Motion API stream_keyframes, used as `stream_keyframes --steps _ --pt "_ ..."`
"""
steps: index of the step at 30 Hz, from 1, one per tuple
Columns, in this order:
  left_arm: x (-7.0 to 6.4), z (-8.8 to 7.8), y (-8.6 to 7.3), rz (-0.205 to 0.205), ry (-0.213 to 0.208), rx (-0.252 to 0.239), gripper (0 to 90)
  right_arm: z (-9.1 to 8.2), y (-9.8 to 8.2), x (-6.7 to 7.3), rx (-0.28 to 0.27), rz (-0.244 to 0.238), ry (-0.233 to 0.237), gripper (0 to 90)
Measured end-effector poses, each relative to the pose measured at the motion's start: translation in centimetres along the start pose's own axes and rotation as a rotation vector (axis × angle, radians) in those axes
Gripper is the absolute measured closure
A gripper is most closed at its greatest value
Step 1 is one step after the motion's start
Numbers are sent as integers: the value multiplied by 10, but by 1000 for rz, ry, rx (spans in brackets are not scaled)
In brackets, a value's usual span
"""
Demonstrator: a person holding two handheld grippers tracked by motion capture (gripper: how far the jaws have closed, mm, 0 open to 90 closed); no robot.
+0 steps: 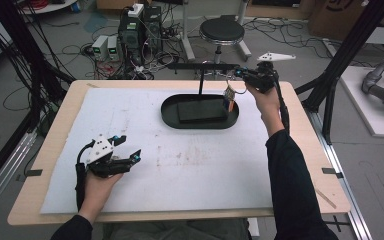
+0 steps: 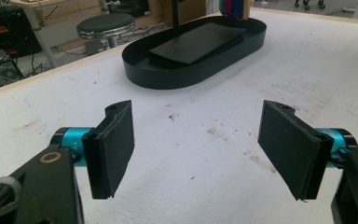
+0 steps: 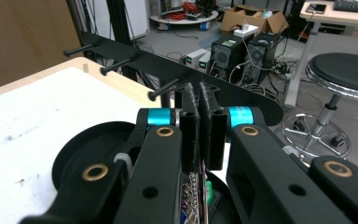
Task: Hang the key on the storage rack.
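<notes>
Black sheet metal forms the shallow oval tray (image 1: 172, 116) that I use as my landmark; it sits on the white foam mat (image 1: 145, 165) covering the pale wooden table (image 1: 307, 145), toward the mat's far edge. A flat black rectangular slab (image 1: 200, 110) lies inside the tray. From the tray's far side rises a thin black post carrying a black horizontal bar with short pegs (image 3: 135, 60), seen close in the right gripper view.

My right gripper (image 1: 237, 75) hangs above the tray's right end, just under that bar. Its jaws are clenched, the pads pressed together on a thin link from which a small keychain with a beaded chain and coloured charms (image 1: 229, 95) dangles down. The charms hang over the tray's right end, beside the slab; I cannot tell whether they touch the tray floor. In the right gripper view I see the beaded chain (image 3: 193, 196) running down below the closed pads.

My left gripper (image 1: 130, 147) rests low over the mat, well apart from the tray on its near left side. Its jaws stand wide apart and released, with bare mat between the pads (image 2: 114, 144). In the left gripper view the tray lies ahead, with the coloured charms at its far end.
</notes>
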State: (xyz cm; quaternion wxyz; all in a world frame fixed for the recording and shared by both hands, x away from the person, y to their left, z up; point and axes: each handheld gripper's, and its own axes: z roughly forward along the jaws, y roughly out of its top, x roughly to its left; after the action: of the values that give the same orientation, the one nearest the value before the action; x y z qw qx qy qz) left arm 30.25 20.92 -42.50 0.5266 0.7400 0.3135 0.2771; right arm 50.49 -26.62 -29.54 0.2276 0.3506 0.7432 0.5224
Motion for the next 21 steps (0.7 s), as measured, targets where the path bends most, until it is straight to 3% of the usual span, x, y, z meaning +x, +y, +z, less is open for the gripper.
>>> stream_keyframes --steps 10,21 --pt "-1 2 -3 1 -7 3 270 9 -8 -15 11 42 -11 878" --pt "-1 3 -4 2 -9 5 270 15 -13 -20 13 51 -19 878"
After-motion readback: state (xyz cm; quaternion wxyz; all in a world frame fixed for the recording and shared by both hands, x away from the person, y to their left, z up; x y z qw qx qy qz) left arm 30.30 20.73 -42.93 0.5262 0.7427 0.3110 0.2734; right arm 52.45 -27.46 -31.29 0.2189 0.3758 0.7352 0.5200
